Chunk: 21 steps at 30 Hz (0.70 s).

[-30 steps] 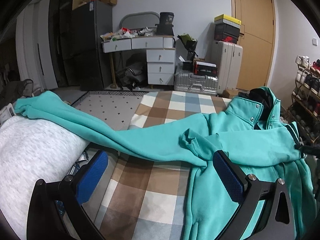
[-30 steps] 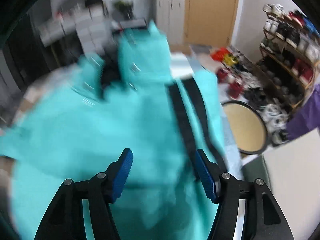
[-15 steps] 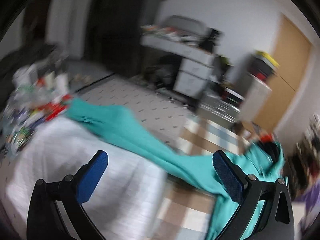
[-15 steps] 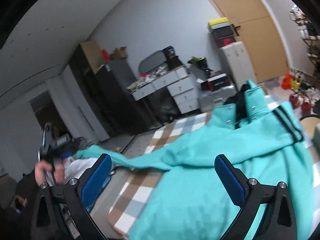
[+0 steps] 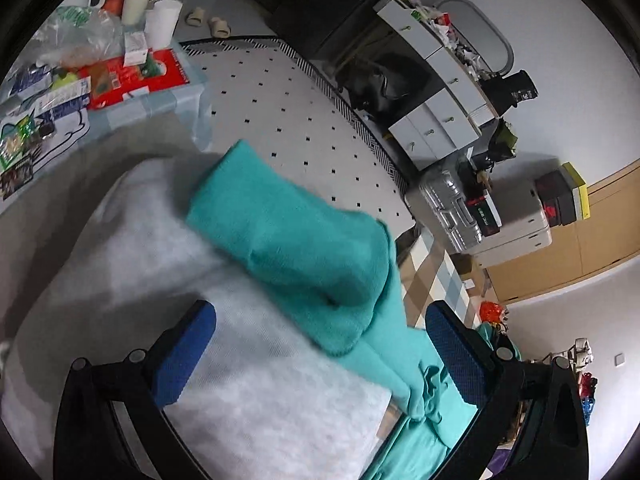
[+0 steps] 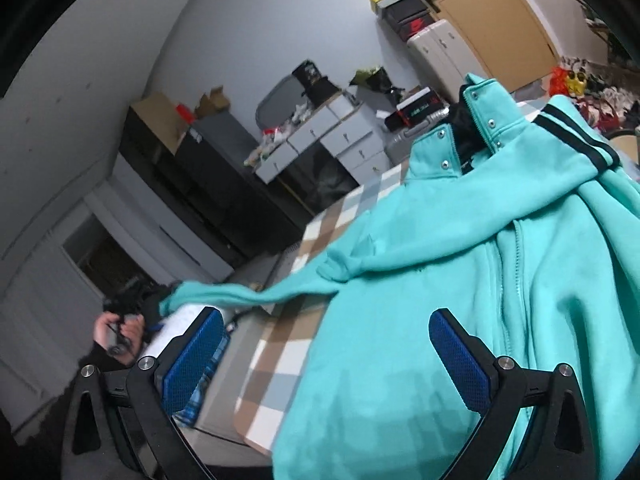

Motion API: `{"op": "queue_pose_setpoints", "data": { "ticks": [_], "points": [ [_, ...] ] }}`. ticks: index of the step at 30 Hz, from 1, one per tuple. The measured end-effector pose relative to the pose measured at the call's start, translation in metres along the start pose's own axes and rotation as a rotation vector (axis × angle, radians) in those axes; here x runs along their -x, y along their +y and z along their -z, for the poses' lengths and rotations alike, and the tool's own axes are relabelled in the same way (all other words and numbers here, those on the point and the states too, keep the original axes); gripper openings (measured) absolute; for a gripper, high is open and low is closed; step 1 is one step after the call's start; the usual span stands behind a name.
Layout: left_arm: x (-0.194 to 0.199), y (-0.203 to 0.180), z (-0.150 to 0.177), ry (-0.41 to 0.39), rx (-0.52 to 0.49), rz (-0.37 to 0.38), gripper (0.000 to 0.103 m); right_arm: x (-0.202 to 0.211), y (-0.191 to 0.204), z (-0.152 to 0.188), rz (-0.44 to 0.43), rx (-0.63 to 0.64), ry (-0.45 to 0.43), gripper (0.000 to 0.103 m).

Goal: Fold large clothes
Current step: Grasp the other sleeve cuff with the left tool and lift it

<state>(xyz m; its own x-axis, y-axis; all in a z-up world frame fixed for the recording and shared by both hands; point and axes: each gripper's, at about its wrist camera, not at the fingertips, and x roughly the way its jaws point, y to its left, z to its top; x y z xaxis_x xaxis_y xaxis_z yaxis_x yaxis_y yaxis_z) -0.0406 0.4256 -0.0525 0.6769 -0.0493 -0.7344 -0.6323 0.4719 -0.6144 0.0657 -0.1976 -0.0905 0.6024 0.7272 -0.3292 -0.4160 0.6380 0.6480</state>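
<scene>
A turquoise zip jacket (image 6: 460, 280) lies spread on a checked cloth (image 6: 280, 340). One long sleeve stretches left off the cloth onto a grey-white cushion (image 5: 240, 380). The sleeve end (image 5: 288, 240) lies just ahead of my left gripper (image 5: 320, 352), which is open with nothing between its blue pads. My right gripper (image 6: 324, 356) is open and hovers over the jacket's lower front. In the right wrist view the left gripper (image 6: 128, 312) and the hand holding it sit at the sleeve's cuff (image 6: 180, 296).
A low table (image 5: 152, 100) with packets, cups and a red box stands at the upper left. White drawers (image 5: 440, 120), a silver suitcase (image 5: 452, 208) and stacked boxes (image 5: 560, 200) line the wall. A dotted rug (image 5: 300, 112) covers the floor.
My left gripper has swung left and down to the sleeve end on the cushion. My right gripper has lifted and tilted back from the jacket body.
</scene>
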Motion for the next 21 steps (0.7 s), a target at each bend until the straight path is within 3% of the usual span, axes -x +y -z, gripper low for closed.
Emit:
{"op": "queue_pose_setpoints", "data": {
  "ticks": [1,4,8,10,16,21],
  "points": [
    [-0.004,-0.001,-0.004,0.007,-0.012,-0.014,0.102,0.001,0.0,-0.001,0.001,0.0,-0.009,0.103],
    [-0.017,-0.003,-0.017,0.011,-0.074,-0.15,0.072,0.003,-0.002,0.0,0.018,0.007,-0.018,0.103],
    [-0.017,0.004,-0.021,-0.007,-0.023,-0.121,0.026,0.0,-0.006,-0.001,0.033,-0.019,-0.005,0.103],
    [-0.014,0.006,-0.02,-0.006,-0.025,-0.106,0.011,0.0,-0.008,-0.002,0.034,-0.027,-0.002,0.103],
    [0.015,-0.007,-0.021,-0.138,-0.095,-0.074,0.007,0.003,-0.008,-0.001,0.036,-0.022,-0.015,0.103],
    [0.019,-0.013,-0.024,-0.167,-0.097,-0.057,0.007,0.005,-0.007,-0.002,0.048,-0.024,-0.025,0.103]
  ]
}}
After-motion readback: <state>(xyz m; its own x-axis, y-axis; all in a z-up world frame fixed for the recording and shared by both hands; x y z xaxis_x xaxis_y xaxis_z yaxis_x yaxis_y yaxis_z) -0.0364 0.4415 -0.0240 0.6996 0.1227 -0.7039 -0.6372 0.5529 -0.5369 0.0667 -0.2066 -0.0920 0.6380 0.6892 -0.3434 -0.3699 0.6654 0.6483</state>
